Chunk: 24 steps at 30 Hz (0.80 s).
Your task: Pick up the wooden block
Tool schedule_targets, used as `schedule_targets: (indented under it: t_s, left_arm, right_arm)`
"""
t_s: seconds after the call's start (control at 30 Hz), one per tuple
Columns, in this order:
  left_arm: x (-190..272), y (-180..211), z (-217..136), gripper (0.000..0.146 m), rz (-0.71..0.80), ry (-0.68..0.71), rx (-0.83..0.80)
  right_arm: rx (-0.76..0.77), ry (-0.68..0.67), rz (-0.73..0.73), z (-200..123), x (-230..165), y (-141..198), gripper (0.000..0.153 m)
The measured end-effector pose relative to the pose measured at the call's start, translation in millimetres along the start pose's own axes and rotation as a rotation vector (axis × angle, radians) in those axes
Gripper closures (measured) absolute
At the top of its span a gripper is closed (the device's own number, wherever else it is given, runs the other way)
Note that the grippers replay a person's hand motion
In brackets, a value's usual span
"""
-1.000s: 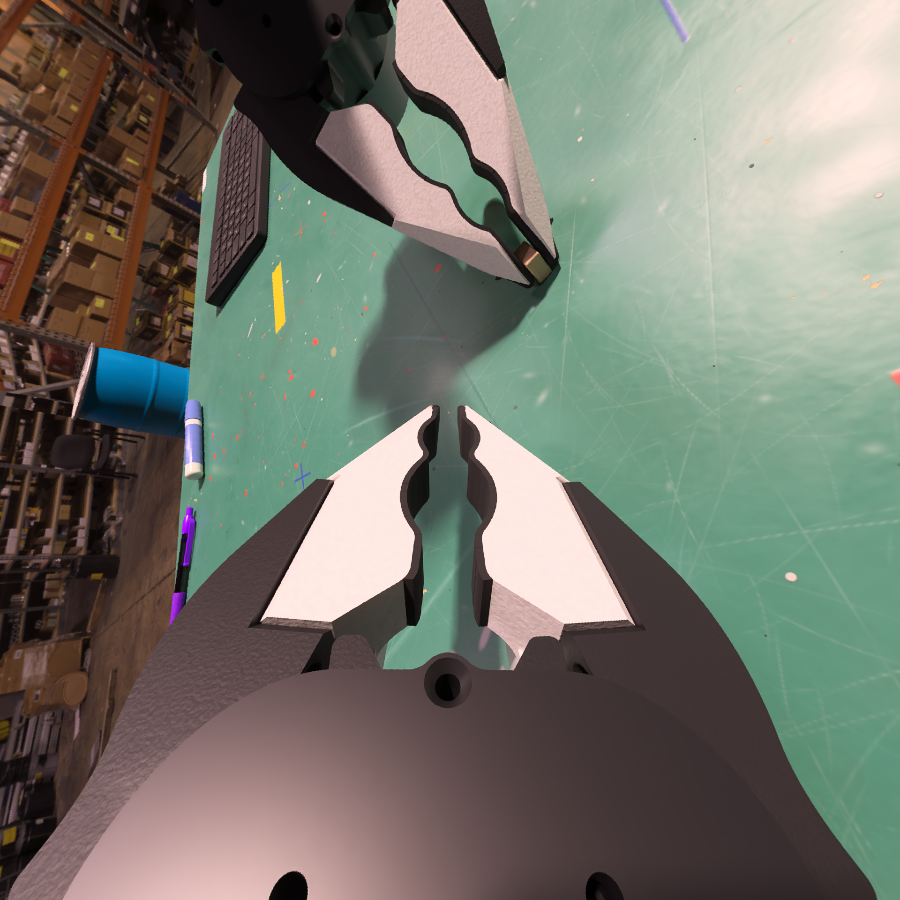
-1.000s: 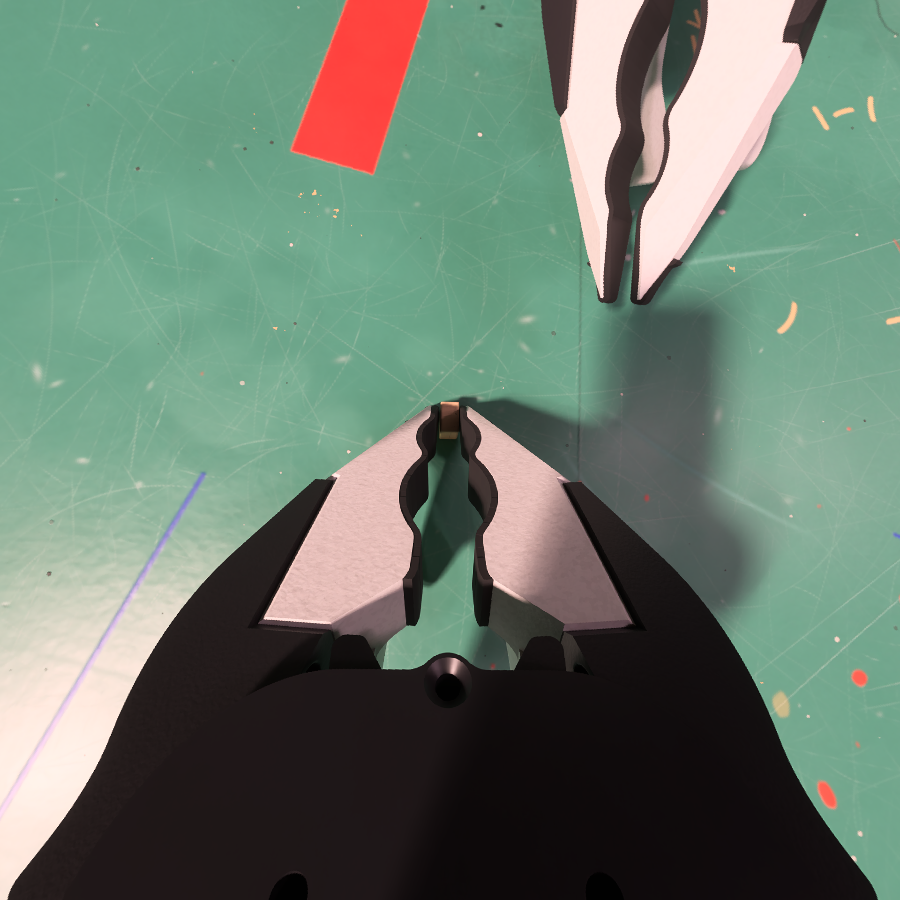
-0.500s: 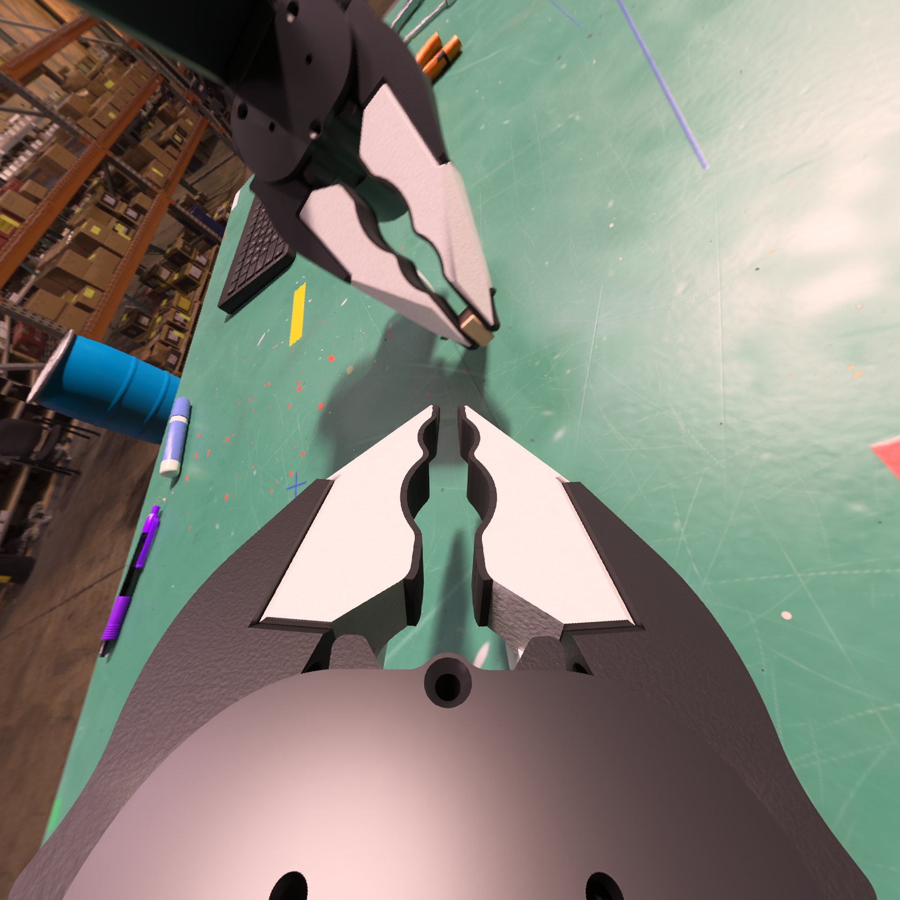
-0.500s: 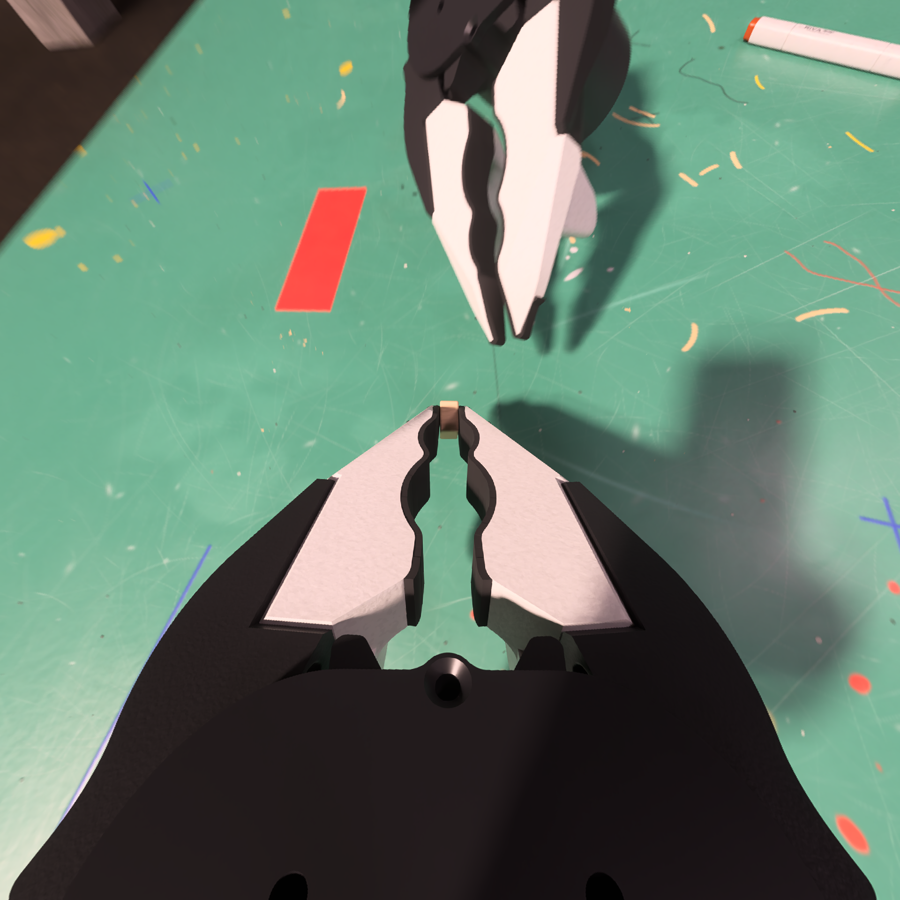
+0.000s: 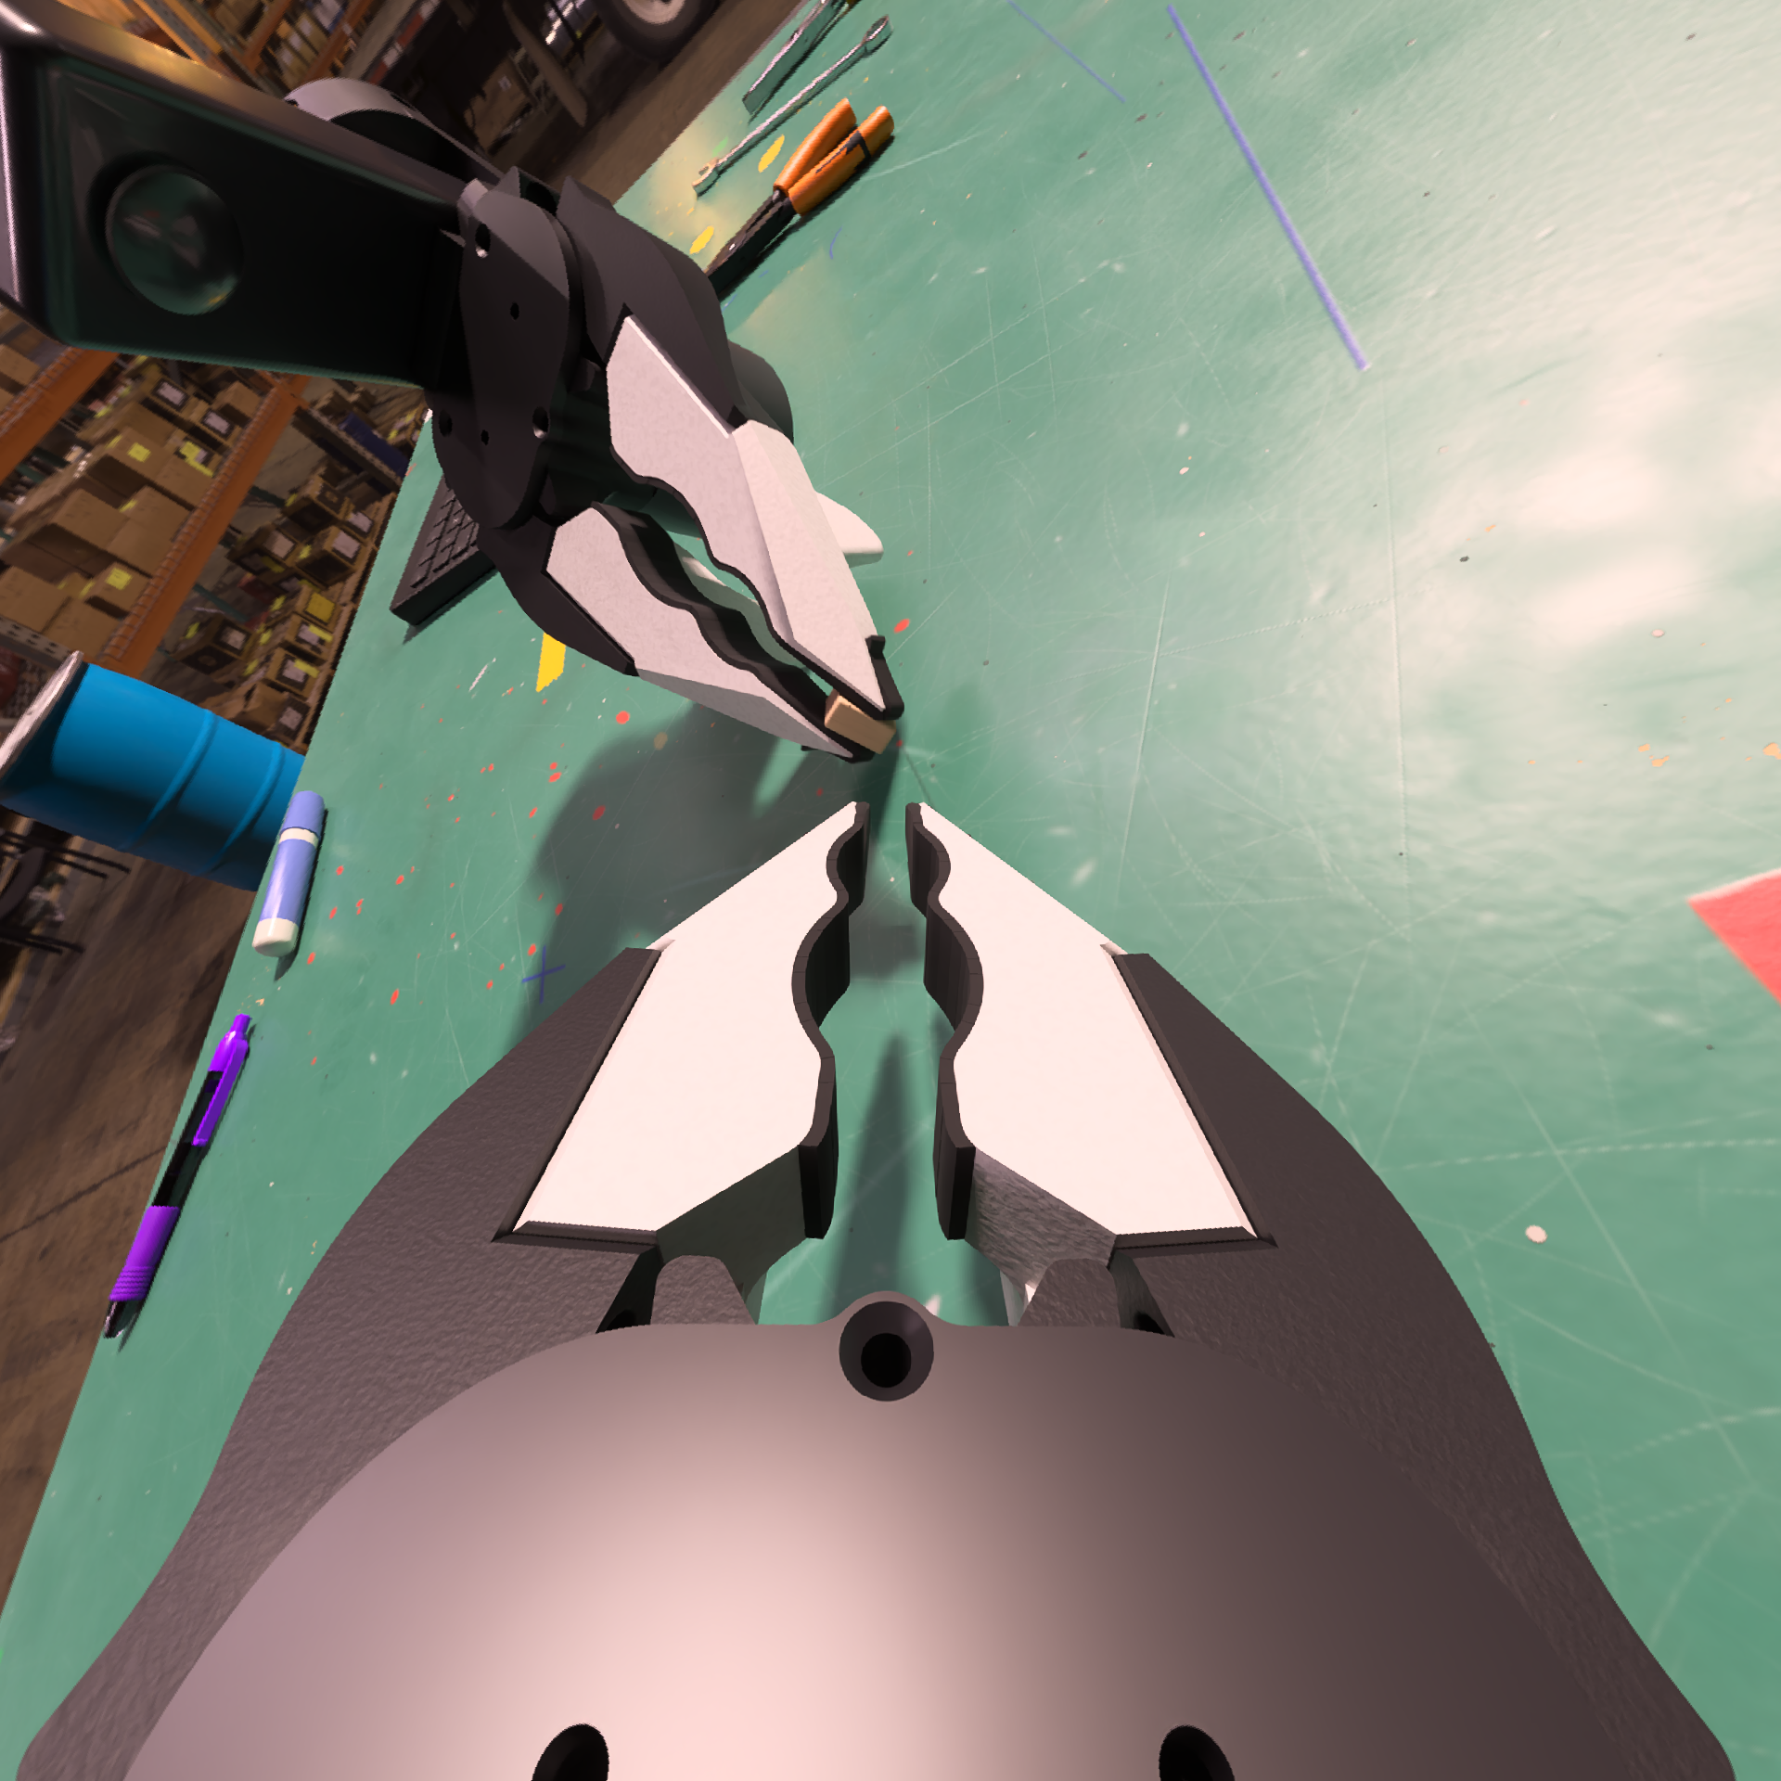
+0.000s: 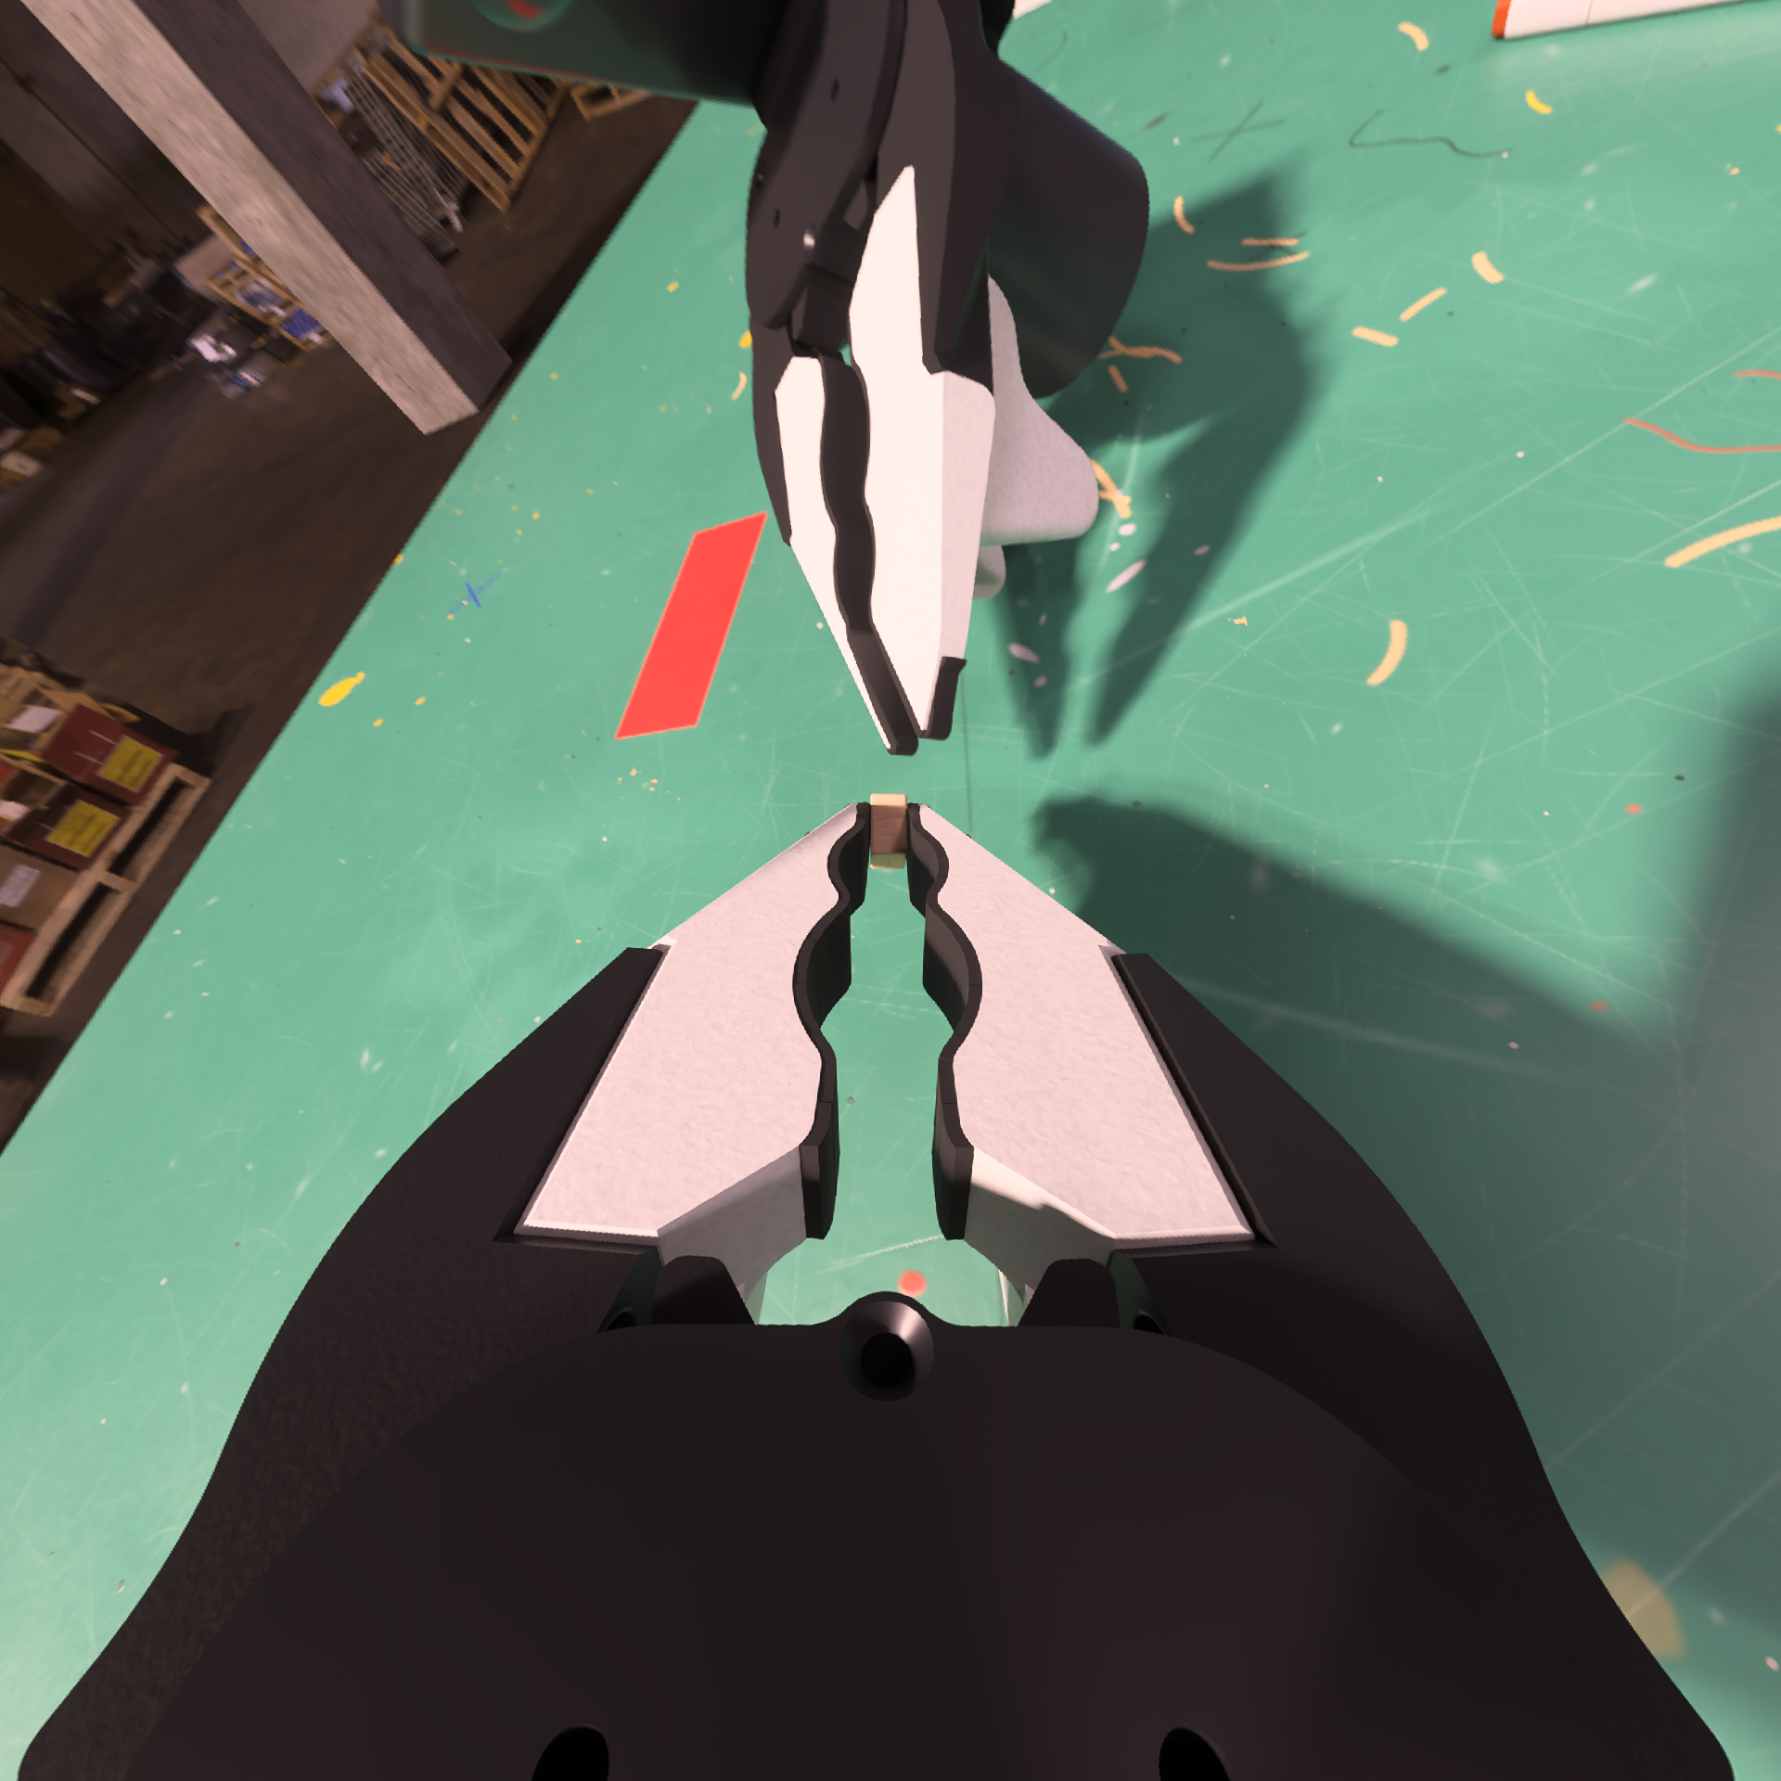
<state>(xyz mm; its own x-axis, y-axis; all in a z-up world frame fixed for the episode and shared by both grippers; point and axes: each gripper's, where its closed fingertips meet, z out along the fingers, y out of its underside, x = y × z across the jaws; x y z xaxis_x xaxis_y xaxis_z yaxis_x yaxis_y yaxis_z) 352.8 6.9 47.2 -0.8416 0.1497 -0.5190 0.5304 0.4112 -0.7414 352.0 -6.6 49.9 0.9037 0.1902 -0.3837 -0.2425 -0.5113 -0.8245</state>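
The wooden block (image 6: 887, 833) is a small tan cube pinched between the fingertips of my right gripper (image 6: 887, 827), held above the green mat (image 6: 385, 964). In the left wrist view the right gripper (image 5: 861, 725) comes in from the upper left, and the block (image 5: 856, 725) shows at its tips. My left gripper (image 5: 887, 819) is empty; its jaws stand almost together with a thin slit between them. Its tips point at the block from close by without touching it. In the right wrist view the left gripper (image 6: 914, 734) hangs just beyond the block.
A blue barrel (image 5: 145, 781), a blue-capped stick (image 5: 289, 872) and a purple pen (image 5: 183, 1166) lie by the mat's left edge. A keyboard (image 5: 438, 559) and orange-handled pliers (image 5: 819, 159) lie farther off. A red patch (image 6: 694, 626) marks the mat. A grey pillar (image 6: 270, 193) stands beyond the edge.
My right gripper has lifted the block up off the mat. Both grippers have risen and tilted, so more of the surroundings shows. Their tips have drawn closer together.
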Motion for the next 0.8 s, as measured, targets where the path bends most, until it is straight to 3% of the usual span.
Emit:
schedule_targets:
  t_s: [0.8]
  left_arm:
    - [7.7,5.1,2.8,0.139,0.044,0.027,-0.046]
  right_arm:
    - [-0.127,0.081,-0.078,9.1,1.2,9.8,0.146]
